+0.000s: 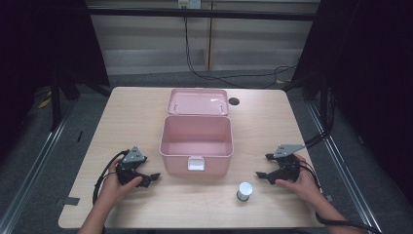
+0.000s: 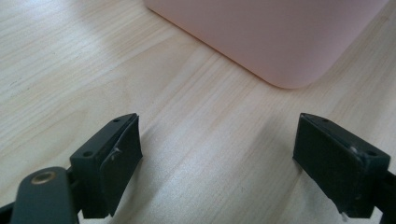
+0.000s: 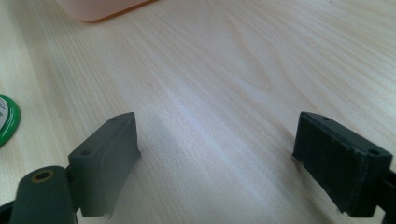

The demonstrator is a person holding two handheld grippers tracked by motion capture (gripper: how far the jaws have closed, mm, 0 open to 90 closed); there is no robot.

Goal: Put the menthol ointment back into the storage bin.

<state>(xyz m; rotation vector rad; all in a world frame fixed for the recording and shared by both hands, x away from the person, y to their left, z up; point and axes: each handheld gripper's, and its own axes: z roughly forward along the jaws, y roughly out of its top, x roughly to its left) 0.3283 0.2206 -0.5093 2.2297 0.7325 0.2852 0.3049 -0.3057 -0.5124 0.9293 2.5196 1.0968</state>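
A pink box point(image 1: 196, 144) stands mid-table with its lid point(image 1: 198, 101) swung back and its inside bare; a white latch point(image 1: 196, 164) sits on its front wall. A small white jar point(image 1: 244, 191) with a green band stands upright near the front edge, right of the box. My left gripper point(image 1: 152, 178) rests open on the wood, left of the box, and the box's rounded corner point(image 2: 289, 56) lies ahead of its jaws. My right gripper point(image 1: 264, 165) is open on the table, right of the jar, whose green rim point(image 3: 7, 119) shows at the left edge.
The wooden table point(image 1: 126, 117) has a dark round cable hole point(image 1: 234, 101) beside the lid. Black cables trail from both grippers, and more run over the floor behind the table. Metal rails and dark curtains flank both sides.
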